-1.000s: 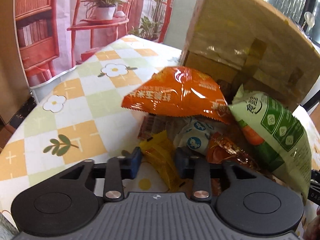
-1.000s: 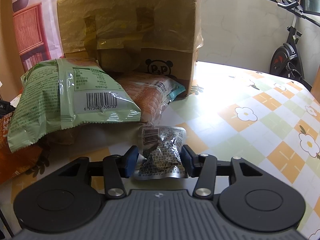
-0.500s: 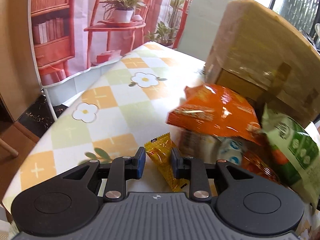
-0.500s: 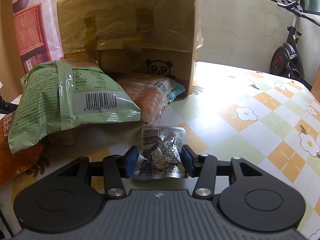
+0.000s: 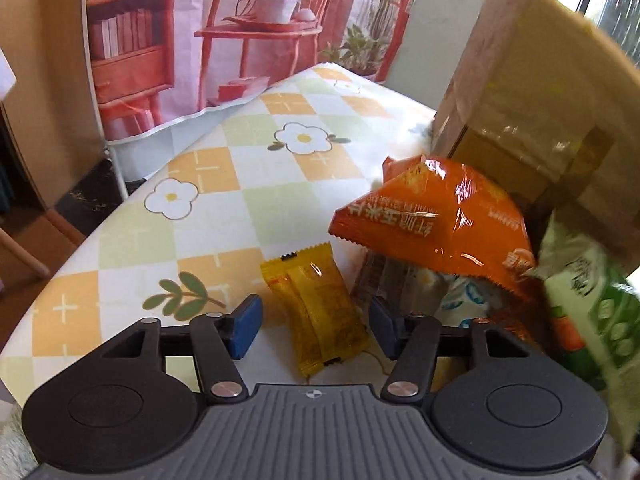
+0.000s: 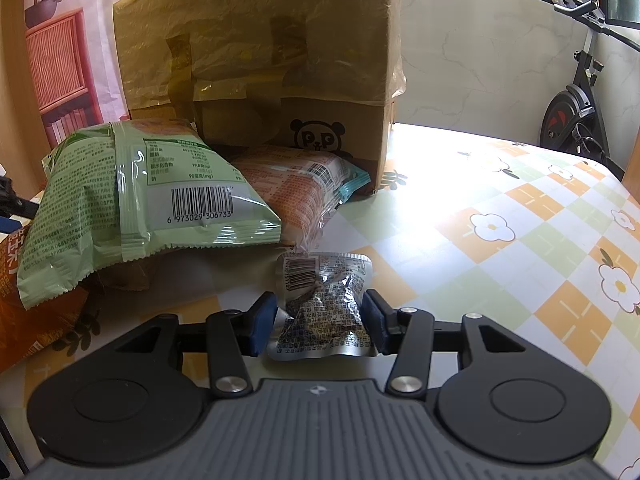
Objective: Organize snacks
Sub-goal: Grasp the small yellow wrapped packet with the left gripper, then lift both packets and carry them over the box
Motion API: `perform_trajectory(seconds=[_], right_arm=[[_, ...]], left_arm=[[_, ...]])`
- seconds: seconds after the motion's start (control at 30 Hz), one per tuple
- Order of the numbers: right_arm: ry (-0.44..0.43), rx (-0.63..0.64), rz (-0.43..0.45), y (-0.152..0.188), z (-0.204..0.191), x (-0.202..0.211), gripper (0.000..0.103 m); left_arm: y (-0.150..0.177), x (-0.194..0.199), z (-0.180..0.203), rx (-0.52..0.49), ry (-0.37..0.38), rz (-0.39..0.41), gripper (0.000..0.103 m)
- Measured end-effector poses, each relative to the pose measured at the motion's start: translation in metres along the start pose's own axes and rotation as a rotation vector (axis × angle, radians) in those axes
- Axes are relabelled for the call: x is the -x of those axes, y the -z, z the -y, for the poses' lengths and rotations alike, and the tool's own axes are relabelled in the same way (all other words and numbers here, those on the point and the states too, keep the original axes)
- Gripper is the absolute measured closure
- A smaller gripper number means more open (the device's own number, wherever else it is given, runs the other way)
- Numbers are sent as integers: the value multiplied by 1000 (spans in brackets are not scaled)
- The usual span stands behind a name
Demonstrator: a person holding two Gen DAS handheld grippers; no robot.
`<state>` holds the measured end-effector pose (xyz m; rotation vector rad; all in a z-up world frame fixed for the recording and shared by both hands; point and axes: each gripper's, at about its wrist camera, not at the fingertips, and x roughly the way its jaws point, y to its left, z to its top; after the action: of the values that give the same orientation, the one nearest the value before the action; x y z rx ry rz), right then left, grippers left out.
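Note:
In the left wrist view a small yellow snack packet (image 5: 316, 312) lies flat on the flowered tablecloth (image 5: 240, 168). My left gripper (image 5: 315, 322) straddles it, its jaws opening, and the blue pads stand clear of the packet on both sides. In the right wrist view my right gripper (image 6: 319, 320) is shut on a crinkled silver snack packet (image 6: 324, 304) low over the table (image 6: 500, 200). An orange bag (image 5: 436, 224) and a green bag (image 5: 592, 308) are piled just right of the yellow packet.
A tall cardboard box (image 6: 260, 48) wrapped in plastic stands behind the pile, with the green bag (image 6: 132, 200) and a pink-orange pack (image 6: 304, 188) leaning before it. Small white-blue packets (image 5: 468, 292) lie under the orange bag. The table edge runs close on the left. An exercise bike (image 6: 576, 108) stands beyond the table.
My left gripper carried the yellow packet leftward away from the pile, then let it go; the packet now lies flat between the parted jaws. The right gripper has not moved.

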<state>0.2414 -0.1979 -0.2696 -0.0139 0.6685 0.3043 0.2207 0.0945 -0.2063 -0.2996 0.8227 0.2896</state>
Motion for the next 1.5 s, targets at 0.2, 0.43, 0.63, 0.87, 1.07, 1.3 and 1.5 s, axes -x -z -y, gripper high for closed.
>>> perform_trajectory(seconds=[0.2,0.43,0.63,0.87,1.07,1.3,1.5], right_arm=[[-4,-4,2,0,1,0,52],[-5,-8,3,0,1,0,52],[3,6,0,0,-2,-1,50],[17,37,-21,-5,-7,-6,47],[-1,33,-47,-9,-7,-7,55],[-30,-1,-30,-1,-9,10,57],[-8,-41,-13,-2,2,26,57]], left_arm=[[2,4,6,-65,-34,35,69],[11,18,-10,-37,20,55,70],[7,29,-20,29,62,88,70],[2,36,-18,61,109,118,70],[3,43,-20,78,136,135,70],[4,46,-21,93,153,139,70],[-5,55,-18,68,177,177,70]])
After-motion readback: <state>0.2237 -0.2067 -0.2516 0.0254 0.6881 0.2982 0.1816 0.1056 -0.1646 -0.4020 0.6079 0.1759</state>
